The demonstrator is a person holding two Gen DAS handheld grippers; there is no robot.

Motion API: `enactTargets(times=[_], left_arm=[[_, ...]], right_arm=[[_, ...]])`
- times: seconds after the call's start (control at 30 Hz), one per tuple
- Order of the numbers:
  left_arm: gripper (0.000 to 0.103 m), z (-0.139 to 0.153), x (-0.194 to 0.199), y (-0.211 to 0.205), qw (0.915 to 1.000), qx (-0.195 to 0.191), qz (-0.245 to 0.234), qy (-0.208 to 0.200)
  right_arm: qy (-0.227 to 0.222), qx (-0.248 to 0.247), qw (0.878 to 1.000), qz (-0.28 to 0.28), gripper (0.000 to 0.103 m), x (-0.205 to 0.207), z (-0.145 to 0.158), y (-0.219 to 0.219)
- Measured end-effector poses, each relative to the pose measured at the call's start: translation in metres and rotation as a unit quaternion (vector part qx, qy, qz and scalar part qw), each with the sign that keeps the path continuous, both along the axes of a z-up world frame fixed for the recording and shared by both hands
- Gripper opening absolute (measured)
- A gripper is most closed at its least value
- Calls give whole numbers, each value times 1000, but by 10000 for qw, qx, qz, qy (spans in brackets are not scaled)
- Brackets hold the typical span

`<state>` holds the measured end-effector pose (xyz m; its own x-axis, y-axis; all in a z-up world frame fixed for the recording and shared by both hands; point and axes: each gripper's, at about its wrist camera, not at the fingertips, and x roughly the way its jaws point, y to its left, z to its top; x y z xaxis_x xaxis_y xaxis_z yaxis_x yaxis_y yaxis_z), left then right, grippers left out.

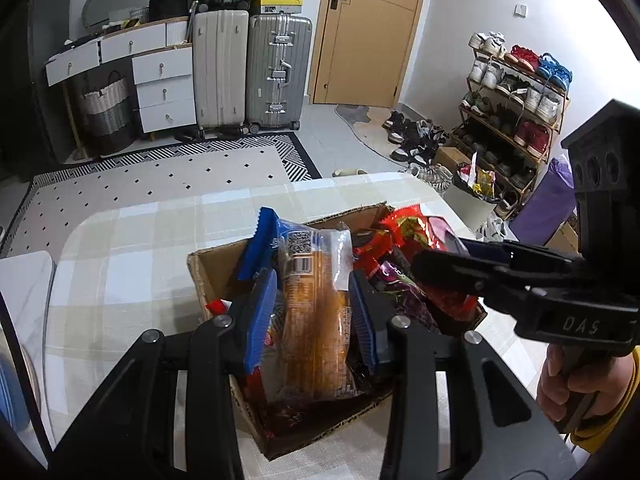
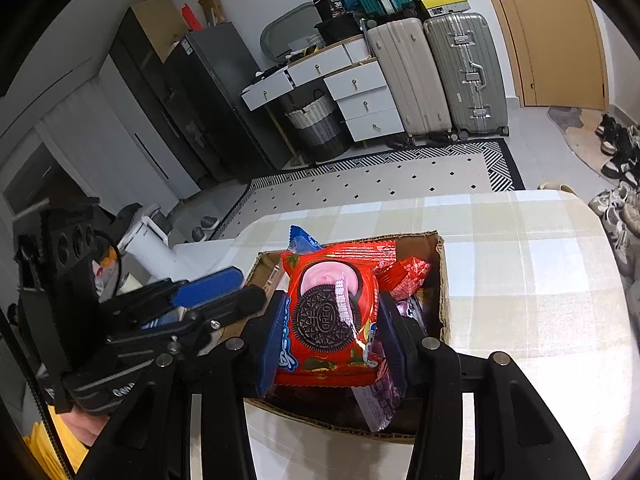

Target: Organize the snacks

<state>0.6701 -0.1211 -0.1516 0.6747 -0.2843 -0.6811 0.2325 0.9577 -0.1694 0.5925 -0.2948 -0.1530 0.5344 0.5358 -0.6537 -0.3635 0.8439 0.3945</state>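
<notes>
A cardboard box [image 1: 208, 276] full of snack packs sits on the checked tablecloth; it also shows in the right wrist view [image 2: 442, 280]. My left gripper [image 1: 312, 316] is shut on an orange snack pack in clear wrap [image 1: 316, 320], held over the box. My right gripper [image 2: 332, 328] is shut on a red Oreo pack [image 2: 332, 312] above the box. The right gripper also shows in the left wrist view [image 1: 448, 264] over the box's right side. The left gripper shows in the right wrist view [image 2: 232, 288] at the box's left edge. Blue, red and purple packs lie in the box.
The table [image 2: 520, 280] has a checked cloth and a rounded far edge. Beyond it are a patterned rug [image 1: 160, 176], suitcases [image 1: 276, 72], white drawers, a shoe rack [image 1: 516, 108] and a bin [image 1: 476, 196] at the right.
</notes>
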Motion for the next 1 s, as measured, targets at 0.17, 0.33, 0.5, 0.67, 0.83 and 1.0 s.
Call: enactTargets(times=[0.17,0.33,0.5,0.67,0.83,1.0], left_arm=[[38,9,-16,8,9999,-97,50,-115],[45,17,-29,16,9994,13,172,-296],[48,17,-43,22,9994,-45,259,-230],[50,21,-60,26,9989,-38,358,-286],[64,36,-87,25,9976,15,504,-484],[80,63,-129,24,9950,88,643,-756]], right_arm=[[7,-81,9999,62,45,1,-2,5],[69,-28,10000,-17,45,3,-7,5],[8,-35,10000,-50,45,-3,-7,4],[-129,78,9998,-139,45,-15,4,-3],[-381,85,9991,-139,48,-34,26,-5],[-734,53,9973,-70,53,-67,54,-3]])
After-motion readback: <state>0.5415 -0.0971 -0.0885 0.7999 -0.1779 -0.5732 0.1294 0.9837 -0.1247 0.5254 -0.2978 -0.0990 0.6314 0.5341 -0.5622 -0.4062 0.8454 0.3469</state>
